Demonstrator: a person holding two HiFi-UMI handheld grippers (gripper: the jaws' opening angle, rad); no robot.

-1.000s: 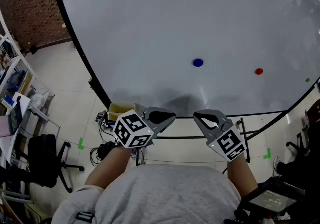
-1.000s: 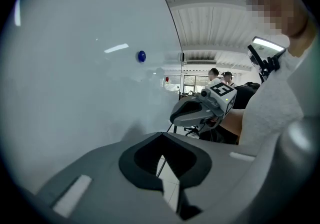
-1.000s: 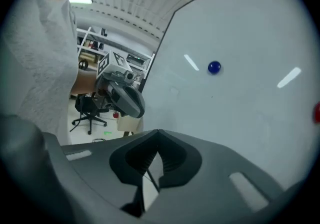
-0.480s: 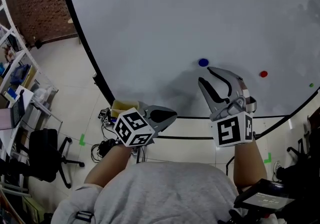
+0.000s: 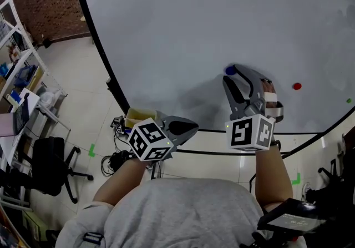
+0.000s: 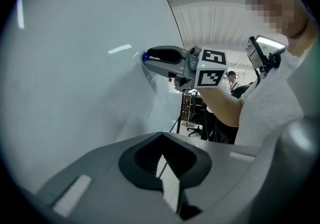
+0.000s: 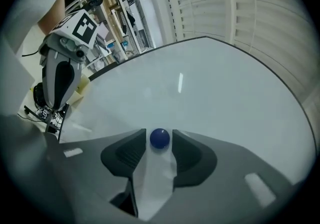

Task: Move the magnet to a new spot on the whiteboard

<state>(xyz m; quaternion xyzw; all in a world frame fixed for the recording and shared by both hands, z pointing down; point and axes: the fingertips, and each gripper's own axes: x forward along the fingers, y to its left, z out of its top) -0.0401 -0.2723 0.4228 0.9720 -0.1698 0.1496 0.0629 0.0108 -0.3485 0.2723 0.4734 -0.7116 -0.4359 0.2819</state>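
A small blue magnet (image 5: 228, 69) sticks to the big whiteboard (image 5: 194, 19). My right gripper (image 5: 231, 73) is raised against the board, and its jaws are opening with the magnet between their tips. In the right gripper view the blue magnet (image 7: 159, 138) sits in the gap of the right gripper (image 7: 159, 133), with a thin gap on each side, so the pads do not press it. My left gripper (image 5: 194, 126) hangs low by the board's bottom edge, shut and empty. In its own view the left gripper (image 6: 161, 137) has its pads together.
A red magnet (image 5: 297, 86) and a small green one (image 5: 349, 100) sit further right on the board. Below the board are its stand bars (image 5: 222, 151), a yellow box (image 5: 137, 115) and cables. An office chair (image 5: 50, 166) and shelves (image 5: 22, 69) stand at the left.
My right gripper rose from beside my body up to the board and opened, and its tips now straddle the blue magnet. The left gripper has stayed put.
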